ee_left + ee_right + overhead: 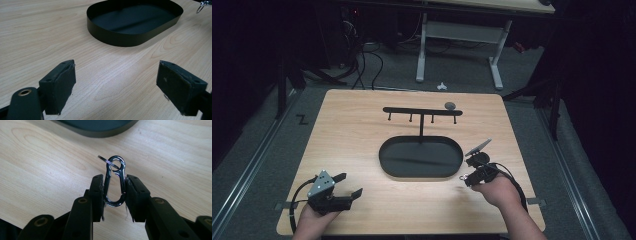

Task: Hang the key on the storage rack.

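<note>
Two grippers, one loaded

Right gripper [114, 195] pinches a dark metal carabiner [115, 182] across its sides; the right gripper view resolves a thin ring [107, 161] through its top loop, a mere glint in the high view. Left gripper [116, 85]: jaws spread, holding nothing, over bare table [357, 145]. Carabiner sits just right of the black oval tray [384, 155], whose hook rack [421, 111] appears in the high view.

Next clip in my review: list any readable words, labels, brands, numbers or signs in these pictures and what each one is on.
None: no readable text anywhere.
Carabiner, held in the right hand-held gripper: plain metal, no marking.
Black oval tray, hook rack, left hand-held gripper: no labels visible.
Dark Z-shaped mark on the floor left of the table: looks like tape, not lettering, though I cannot be sure.
</note>
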